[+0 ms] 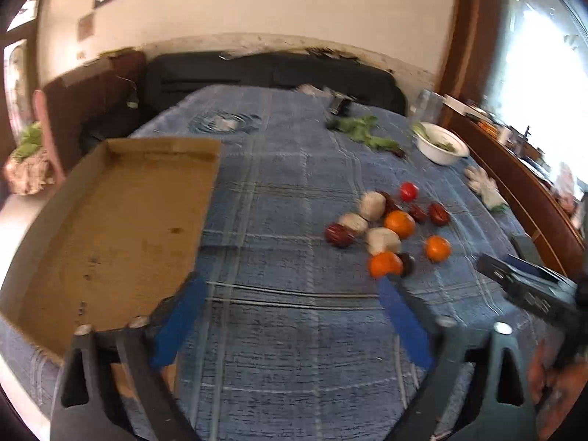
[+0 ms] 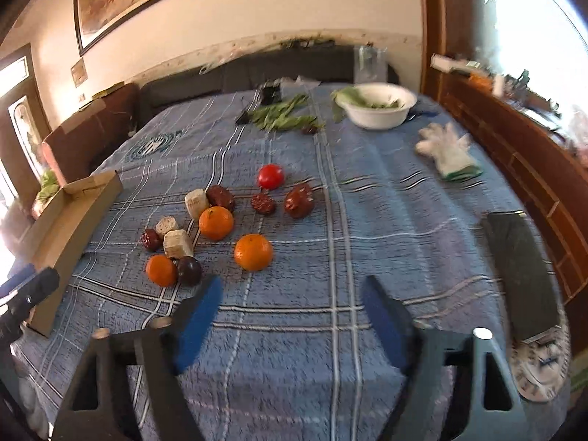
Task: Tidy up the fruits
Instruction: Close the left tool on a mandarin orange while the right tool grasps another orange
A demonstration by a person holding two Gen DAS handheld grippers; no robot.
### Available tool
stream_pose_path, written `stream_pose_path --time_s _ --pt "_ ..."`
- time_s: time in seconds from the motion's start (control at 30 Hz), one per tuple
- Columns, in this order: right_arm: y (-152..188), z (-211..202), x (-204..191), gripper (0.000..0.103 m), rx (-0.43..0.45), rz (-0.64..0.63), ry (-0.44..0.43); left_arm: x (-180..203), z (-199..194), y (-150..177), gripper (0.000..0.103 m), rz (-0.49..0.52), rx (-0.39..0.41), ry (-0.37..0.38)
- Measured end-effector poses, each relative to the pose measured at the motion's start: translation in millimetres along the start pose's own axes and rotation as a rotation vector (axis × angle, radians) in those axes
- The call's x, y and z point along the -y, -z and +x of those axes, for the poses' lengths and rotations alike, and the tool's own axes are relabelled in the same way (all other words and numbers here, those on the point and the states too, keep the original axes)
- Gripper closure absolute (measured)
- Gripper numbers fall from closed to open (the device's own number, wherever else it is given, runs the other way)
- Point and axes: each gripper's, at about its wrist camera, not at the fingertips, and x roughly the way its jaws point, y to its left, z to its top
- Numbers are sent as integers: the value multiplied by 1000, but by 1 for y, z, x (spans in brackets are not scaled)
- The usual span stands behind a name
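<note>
Blue plaid cloth covers the counter, dark sofa and cream wall behind, framed picture in the upper left of the right wrist view. Fruit pile sits mid-frame left in that view: three oranges, one nearest the camera, one above it, one at lower left touching a dark round fruit. Red tomato at the top of the group. Dark red wrinkled fruits to the right of the pile, pale cut chunks on the left. Cardboard tray fills the left half of the left wrist view, empty of fruit, well apart from the pile. White bowl with greens upper right, loose green leaves beside it, white glove at right, dark flat slab at the right edge.

Left gripper hovers over bare cloth, jaws apart, nothing between them; its right fingertip lies just below the nearest orange. Right gripper also over the cloth, jaws apart and empty, just below the pile.
</note>
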Motion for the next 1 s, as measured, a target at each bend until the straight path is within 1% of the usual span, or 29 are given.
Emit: stream_pose_path --time_s 0.03,0.07,0.13,0.27,0.33,0.4,0.43,0.47,0.53,0.6,0.63,0.67,0.7,0.73,0.77,0.8,0.87,1.0 --pt "-3 5 1 29 -10 10 -16 3 4 0 31 10 -16 29" --pt "-6 11 2 29 -21 20 -35 8 9 0 36 19 -35 59" --pt "-13 23 3 29 -40 36 -63 18 20 -2 37 34 -70 112" --pt "-22 40 3 29 -56 52 -91 39 44 -8 37 75 -111 162" --pt "-24 46 1 29 -63 58 -111 48 56 -10 37 102 -134 171" --pt "-25 52 -2 29 -69 51 -113 56 69 -13 37 120 -161 172" --pt "-25 54 -3 30 -74 47 -114 57 76 -14 39 119 -177 181" --pt "-26 57 -4 30 -79 44 -118 58 80 -15 46 114 -189 193" --pt "-25 60 -4 30 -87 39 -120 59 90 -16 57 95 -218 227" --pt "-25 63 -4 30 -94 38 -121 59 98 -17 60 82 -231 247" --pt "-25 65 -4 32 -98 39 -122 60 102 -16 62 80 -236 252" --pt "-25 67 -4 37 -104 39 -123 59 104 -16 62 65 -238 276" --pt "-24 70 -5 40 -114 38 -124 57 104 -16 62 47 -238 300" --pt "-24 70 -7 44 -104 31 -114 57 105 -16 65 37 -236 310" --pt "-24 71 -8 51 -105 24 -111 57 105 -16 72 33 -232 319" --pt "-23 71 -9 53 -104 20 -119 56 104 -16 73 25 -230 331" --pt "-22 69 -10 68 -108 28 -149 54 101 -15 75 16 -227 316" --pt "-18 58 -15 68 -96 8 -137 44 86 -11 75 14 -201 292"
